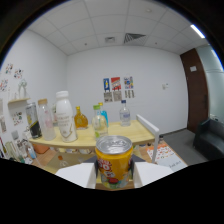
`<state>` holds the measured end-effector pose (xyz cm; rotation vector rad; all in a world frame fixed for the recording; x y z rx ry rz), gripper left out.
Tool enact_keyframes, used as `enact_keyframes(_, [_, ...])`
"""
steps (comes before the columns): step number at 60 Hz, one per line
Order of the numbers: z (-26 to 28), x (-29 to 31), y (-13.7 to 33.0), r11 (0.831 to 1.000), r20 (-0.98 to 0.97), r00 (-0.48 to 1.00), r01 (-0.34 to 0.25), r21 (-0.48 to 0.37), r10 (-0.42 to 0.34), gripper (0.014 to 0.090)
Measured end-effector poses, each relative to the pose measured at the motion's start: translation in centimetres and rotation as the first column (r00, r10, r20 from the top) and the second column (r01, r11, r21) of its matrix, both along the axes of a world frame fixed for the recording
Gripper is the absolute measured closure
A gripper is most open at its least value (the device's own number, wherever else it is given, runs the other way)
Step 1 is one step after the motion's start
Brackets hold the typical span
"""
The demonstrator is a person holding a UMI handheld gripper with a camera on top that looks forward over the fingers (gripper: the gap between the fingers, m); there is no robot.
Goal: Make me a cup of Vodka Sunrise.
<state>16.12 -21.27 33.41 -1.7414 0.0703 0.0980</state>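
Fingers (90, 172) of the gripper (114, 175) press on both sides of an orange can (113, 161), so the can is grasped and lifted up in front of the camera (its silver top (114, 145) is closed, as far as one can see). Beyond the can stands a wooden table (135, 134) with several bottles: a white bottle (65, 117), a clear bottle (46, 119) and a dark can (33, 120) beside it, a small amber bottle (80, 119), a greenish bottle (99, 120) and a water bottle (125, 115). Posters (118, 89) hang on the white wall behind. A dark door (194, 85) is at the far side of the room.
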Motion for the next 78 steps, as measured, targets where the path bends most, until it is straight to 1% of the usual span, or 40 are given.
enact_keyframes(6, [-7.1,-1.9,-0.6,0.997,-0.022,1.0,-0.006,-0.075,0.004,0.0533])
enact_keyframes(10, [-11.3,-2.6,-0.8,0.991,-0.029,1.0,0.0,-0.131,-0.004,0.0533])
enact_keyframes(15, [-15.4,-2.8,-0.8,0.98,-0.028,0.999,0.014,-0.199,-0.02,0.0532])
enact_keyframes(19, [-17.1,-2.8,-0.7,0.974,0.002,1.0,0.02,-0.225,-0.02,0.0532])
enact_keyframes(23, [-17.5,-2.9,-0.5,0.972,0.089,0.996,0.027,-0.234,-0.006,0.0532])
enact_keyframes(28, [-17.1,-2.7,-0.1,0.974,0.274,0.961,0.035,-0.224,0.028,0.0531])
enact_keyframes(33, [-16.4,-2.6,0.2,0.975,0.464,0.883,0.039,-0.218,0.069,0.0531])
enact_keyframes(38, [-15.6,-2.6,0.6,0.978,0.644,0.757,0.041,-0.206,0.105,0.0533])
enact_keyframes(43, [-14.7,-2.6,0.9,0.981,0.802,0.582,0.034,-0.191,0.136,0.0533])
enact_keyframes(52, [-13.7,-3.0,1.4,0.983,0.962,0.209,0.013,-0.181,0.175,0.0534])
enact_keyframes(58, [-13.4,-3.8,1.7,0.982,0.982,-0.029,-0.015,-0.188,0.187,0.0534])
enact_keyframes(65, [-13.1,-5.0,1.9,0.982,0.946,-0.275,-0.033,-0.186,0.17,0.0532])
enact_keyframes(68, [-13.1,-5.8,2.2,0.981,0.922,-0.353,-0.05,-0.186,0.156,0.0536])
enact_keyframes(74, [-13.3,-6.8,2.3,0.98,0.86,-0.489,-0.053,-0.194,0.144,0.0534])
enact_keyframes(78, [-14.1,-7.0,2.6,0.975,0.817,-0.554,-0.043,-0.218,0.158,0.0534])
